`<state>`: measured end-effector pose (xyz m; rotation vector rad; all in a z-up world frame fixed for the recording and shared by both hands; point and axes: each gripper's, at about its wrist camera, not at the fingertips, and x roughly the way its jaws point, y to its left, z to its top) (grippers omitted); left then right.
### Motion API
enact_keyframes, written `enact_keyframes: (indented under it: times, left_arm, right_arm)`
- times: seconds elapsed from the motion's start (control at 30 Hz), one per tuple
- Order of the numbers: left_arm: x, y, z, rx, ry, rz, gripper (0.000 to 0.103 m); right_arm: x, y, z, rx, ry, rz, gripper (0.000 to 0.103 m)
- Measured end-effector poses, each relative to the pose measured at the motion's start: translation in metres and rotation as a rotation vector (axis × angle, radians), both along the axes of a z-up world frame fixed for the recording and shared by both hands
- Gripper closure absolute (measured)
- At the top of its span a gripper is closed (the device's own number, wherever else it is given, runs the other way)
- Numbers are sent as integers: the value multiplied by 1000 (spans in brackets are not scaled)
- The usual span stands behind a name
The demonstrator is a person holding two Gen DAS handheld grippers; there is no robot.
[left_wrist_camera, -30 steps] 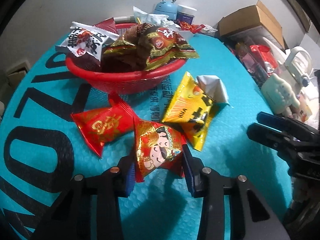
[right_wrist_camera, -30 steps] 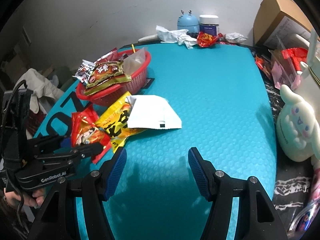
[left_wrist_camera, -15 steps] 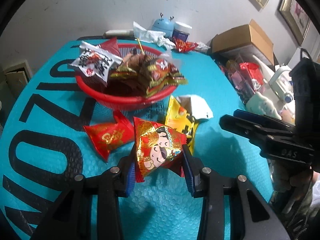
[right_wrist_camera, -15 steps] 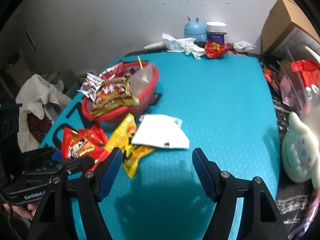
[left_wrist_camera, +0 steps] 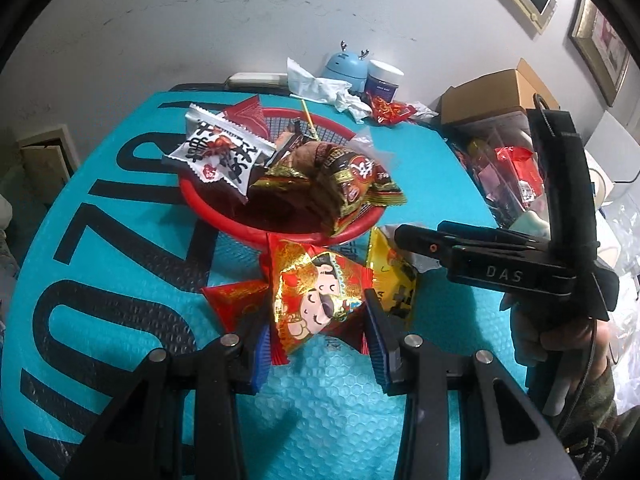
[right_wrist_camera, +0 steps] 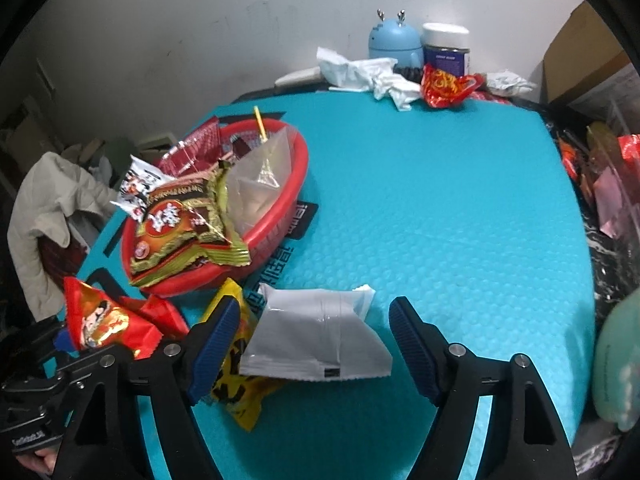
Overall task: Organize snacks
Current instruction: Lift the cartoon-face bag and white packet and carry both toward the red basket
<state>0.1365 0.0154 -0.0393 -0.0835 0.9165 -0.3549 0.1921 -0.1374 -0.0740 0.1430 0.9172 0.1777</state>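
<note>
Teal mat: left claw (left_wrist_camera: 318, 344) grips red-gold cartoon snack packet (left_wrist_camera: 316, 300); right claw (right_wrist_camera: 314, 350) opening.

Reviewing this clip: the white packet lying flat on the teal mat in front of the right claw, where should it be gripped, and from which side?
Grip the white packet across its near crimped edge, coming from the near side, angled down. It lies flat, partly on the yellow packet, so that seam is the thinnest graspable part. The right claw already straddles it, jaws opening and pads not touching.
</note>
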Motion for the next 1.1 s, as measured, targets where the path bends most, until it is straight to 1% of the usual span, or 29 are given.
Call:
enact_keyframes:
  times: [0.07,0.1,0.13,0.2,0.33,0.5,0.77,1.1]
  left_arm:
    - [2,0,-3,2,8,2,64]
    - [3,0,-5,2,14,3,64]
    - [3,0,-6,1,19,4,64]
    - [3,0,-8,-1,27,2,64]
    - [0,-2,-11,0,35,-1,64]
    - [-8,-3,-10,2,37,-6,64]
    - [-29,-9,-10,-6,42,-30,64]
    - [-56,-11,-21,-1,72,-47,64]
  right_arm:
    - [0,2,-3,-3,8,10,27]
    - [-1,2,-5,2,13,15,36]
    - [-2,1,-6,13,17,20,36]
    - [-3,0,-7,26,16,28,40]
    - [-12,0,-7,5,11,27,45]
    - [-30,-1,-9,-5,20,25,47]
    - [-65,-1,-10,-28,25,18,47]
    - [-112,4,-10,-123,17,5,47]
